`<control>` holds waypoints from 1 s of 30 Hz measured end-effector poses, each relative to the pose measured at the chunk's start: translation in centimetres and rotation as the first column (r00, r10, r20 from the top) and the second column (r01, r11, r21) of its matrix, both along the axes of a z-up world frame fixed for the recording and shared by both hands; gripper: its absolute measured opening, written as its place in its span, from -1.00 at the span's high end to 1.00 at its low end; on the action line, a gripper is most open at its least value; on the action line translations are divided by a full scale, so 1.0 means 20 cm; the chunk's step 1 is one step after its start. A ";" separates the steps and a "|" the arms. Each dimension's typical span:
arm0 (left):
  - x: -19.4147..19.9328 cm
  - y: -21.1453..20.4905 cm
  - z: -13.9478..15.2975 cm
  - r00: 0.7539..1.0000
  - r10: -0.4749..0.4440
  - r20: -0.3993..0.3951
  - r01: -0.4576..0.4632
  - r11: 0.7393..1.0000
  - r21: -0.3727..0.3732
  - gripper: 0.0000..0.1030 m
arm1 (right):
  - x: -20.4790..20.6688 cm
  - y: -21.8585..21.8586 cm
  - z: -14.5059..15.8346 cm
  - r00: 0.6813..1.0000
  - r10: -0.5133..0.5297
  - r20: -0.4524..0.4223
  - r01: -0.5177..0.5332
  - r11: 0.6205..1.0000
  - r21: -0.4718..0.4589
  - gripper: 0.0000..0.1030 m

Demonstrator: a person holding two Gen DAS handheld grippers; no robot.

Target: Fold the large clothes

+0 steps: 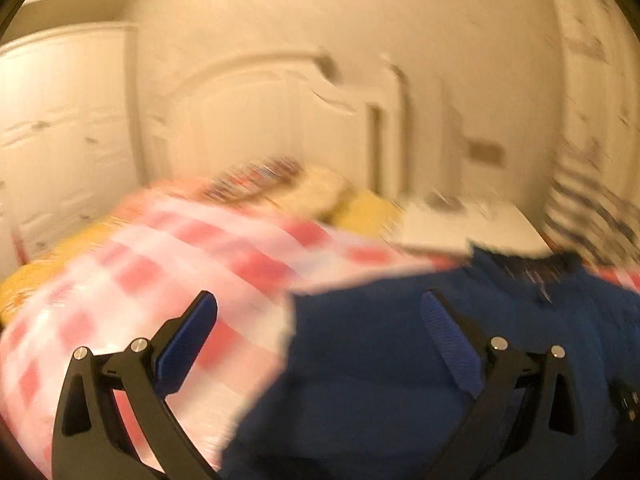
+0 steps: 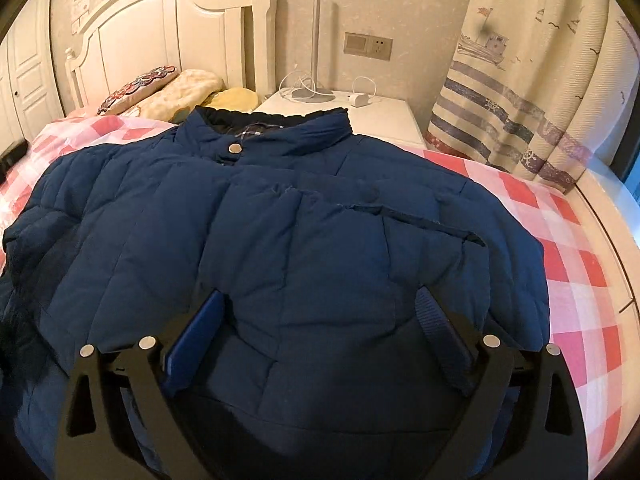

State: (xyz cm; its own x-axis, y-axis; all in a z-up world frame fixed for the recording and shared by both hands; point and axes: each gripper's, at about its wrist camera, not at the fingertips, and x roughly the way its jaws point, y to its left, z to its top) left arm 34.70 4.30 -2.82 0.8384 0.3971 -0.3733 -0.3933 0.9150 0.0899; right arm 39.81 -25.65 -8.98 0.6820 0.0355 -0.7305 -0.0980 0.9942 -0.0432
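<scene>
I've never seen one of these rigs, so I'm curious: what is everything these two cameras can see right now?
jacket: one, navy blue, quilted, spread front-up on the bed, collar toward the headboard
bedcover: one, pink and white checks, under the jacket
pillows: a few, patterned, cream and yellow, by the headboard
headboard: one, white wood, at the wall
nightstand: one, white, beside the bed
lamp: one, grey stem, on the nightstand
charger: one, white, with cable, on the nightstand
wall socket: one, beige, above the nightstand
curtain: one, cream with boats and stripes, right side
wardrobe: one, white, far left
left claw: black with blue pads, open, empty
right claw: same, open over the jacket
</scene>
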 end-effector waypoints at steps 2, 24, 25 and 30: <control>-0.05 0.03 0.05 0.995 0.059 0.077 -0.060 0.998 0.009 -0.96 | 0.00 0.00 0.00 1.000 0.000 0.004 0.000 1.000 0.000 -0.79; 0.24 -0.19 -0.29 0.849 -0.373 -0.375 0.332 0.928 -0.171 -0.96 | 0.00 -0.01 0.00 1.000 -0.004 0.008 0.004 1.000 0.024 -0.82; 0.26 -0.20 -0.30 0.844 -0.364 -0.393 0.326 0.931 -0.162 -0.96 | 0.00 -0.01 0.00 1.000 0.000 0.005 0.000 1.000 0.028 -0.83; 0.23 -0.20 -0.27 0.858 -0.364 -0.363 0.325 0.931 -0.164 -0.96 | 0.01 -0.07 0.00 0.999 0.047 -0.014 -0.045 0.992 0.118 -0.91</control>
State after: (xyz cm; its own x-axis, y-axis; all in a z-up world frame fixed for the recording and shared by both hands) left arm 39.23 0.27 -8.21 0.7005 0.0566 -0.7114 -0.0040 0.9971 0.0754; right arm 39.99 -27.02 -8.92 0.6653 0.1528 -0.7308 -0.1434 0.9868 0.0758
